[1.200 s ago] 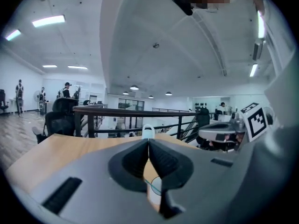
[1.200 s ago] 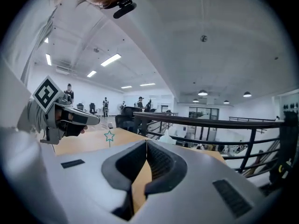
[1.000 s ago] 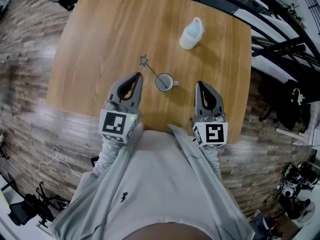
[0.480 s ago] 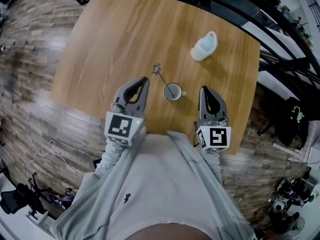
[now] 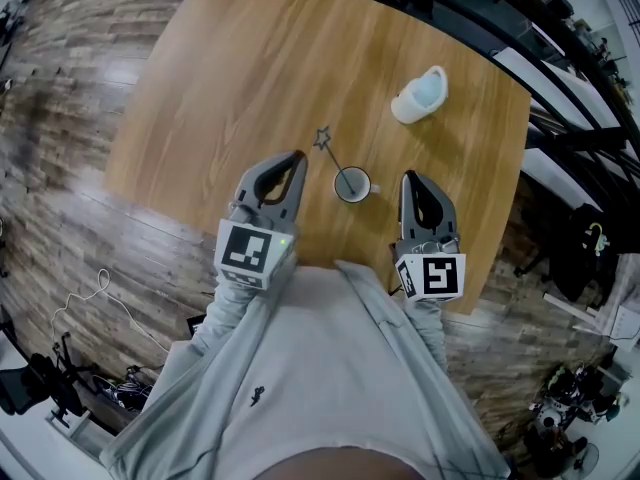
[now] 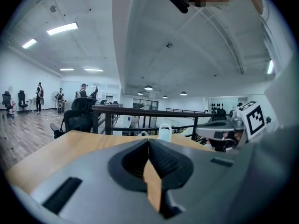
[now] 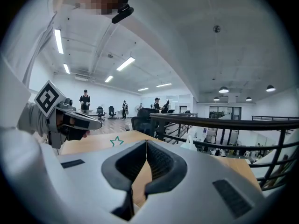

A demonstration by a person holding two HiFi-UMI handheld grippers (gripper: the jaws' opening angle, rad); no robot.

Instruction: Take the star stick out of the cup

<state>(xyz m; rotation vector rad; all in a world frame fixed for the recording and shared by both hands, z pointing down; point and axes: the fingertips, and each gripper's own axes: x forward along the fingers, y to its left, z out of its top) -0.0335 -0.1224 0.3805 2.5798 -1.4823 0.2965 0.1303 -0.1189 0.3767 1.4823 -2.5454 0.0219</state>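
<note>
- The star stick (image 5: 336, 160) leans in the cup (image 5: 352, 184). Its lower end is inside. Its thin shaft slants up over the rim, away from the person, and ends in an outlined star. It is ahead of both tools and between them, with the star end nearer the left tool's tip.
- It looks like a slim, stiff rod, so probably very light. It is also narrow enough to slip or swivel between flat pads. The open star looks easier to bend than the shaft.
- The best hold seems to be on the bare shaft, between the rim and the star. Pulling along its slant should keep it from levering against the cup.
- The cup is small and pale, with its handle turned toward the right tool. It likely weighs little and could slide or tip if the stick drags on the rim.
- The left tool (image 5: 296, 156) has its jaws pressed together with nothing between them. Its tip is just beside the cup, near the shaft but not touching it.
- The right tool (image 5: 410, 176) also has its jaws closed and empty. It sits on the cup's handle side, a little apart.
- Whichever tool takes the stick has to open first.
- A white jug (image 5: 420, 96) sits farther ahead of the right tool, well apart from the cup.
- All of it rests on a wooden surface (image 5: 230, 68).
</note>
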